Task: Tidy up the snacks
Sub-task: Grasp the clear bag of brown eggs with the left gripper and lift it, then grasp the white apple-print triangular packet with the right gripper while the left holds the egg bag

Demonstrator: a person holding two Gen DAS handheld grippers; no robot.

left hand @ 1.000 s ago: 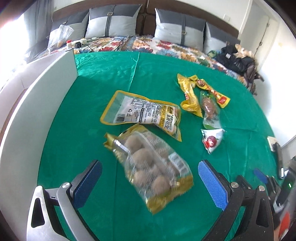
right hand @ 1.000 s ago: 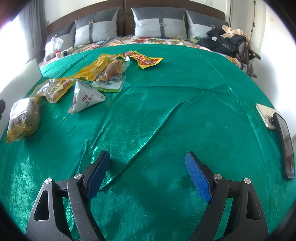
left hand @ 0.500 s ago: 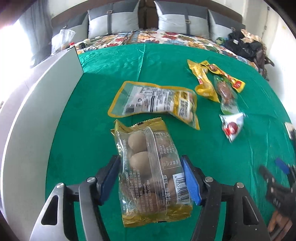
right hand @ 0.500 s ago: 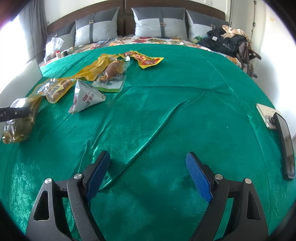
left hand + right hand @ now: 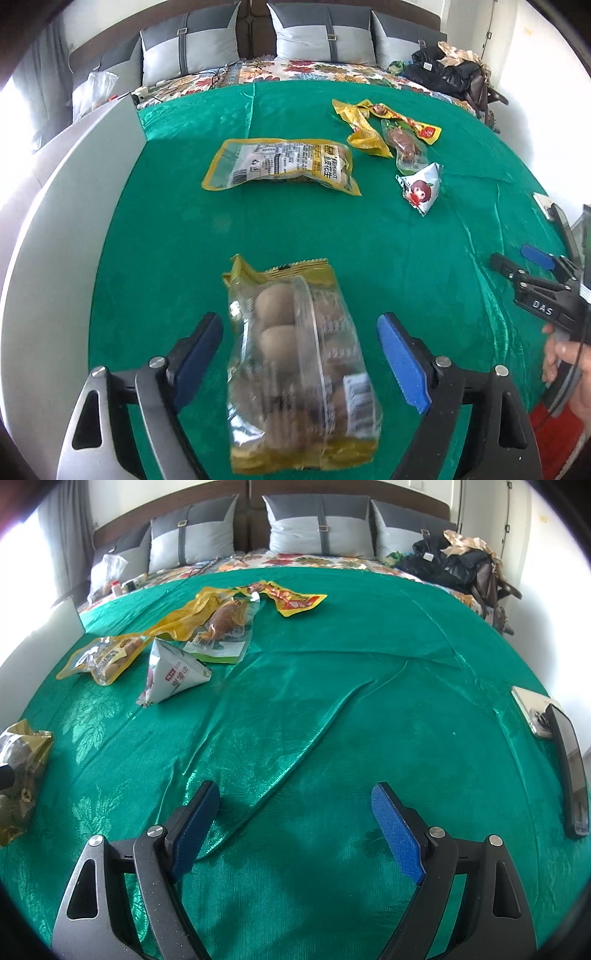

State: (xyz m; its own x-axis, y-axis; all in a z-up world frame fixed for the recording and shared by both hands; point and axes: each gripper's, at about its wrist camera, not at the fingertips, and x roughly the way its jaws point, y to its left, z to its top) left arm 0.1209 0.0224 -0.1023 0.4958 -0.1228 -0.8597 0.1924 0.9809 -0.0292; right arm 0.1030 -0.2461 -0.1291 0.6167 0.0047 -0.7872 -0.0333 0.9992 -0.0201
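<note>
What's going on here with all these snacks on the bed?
A person is sorting snacks on a green cloth with two hand-held tools. The left tool is open around a bag of brown balls, not gripping it. The right tool hangs open over bare cloth. Other packets, including a peanut pouch, lie farther off.

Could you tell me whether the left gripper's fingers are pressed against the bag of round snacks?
No, the left gripper is open, with green cloth visible between each pad and the bag of round snacks.

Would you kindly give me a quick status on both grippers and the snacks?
Left gripper open, straddling the egg packet, not clamping. Right gripper open, empty, over the green cloth. Nothing blocking.
</note>
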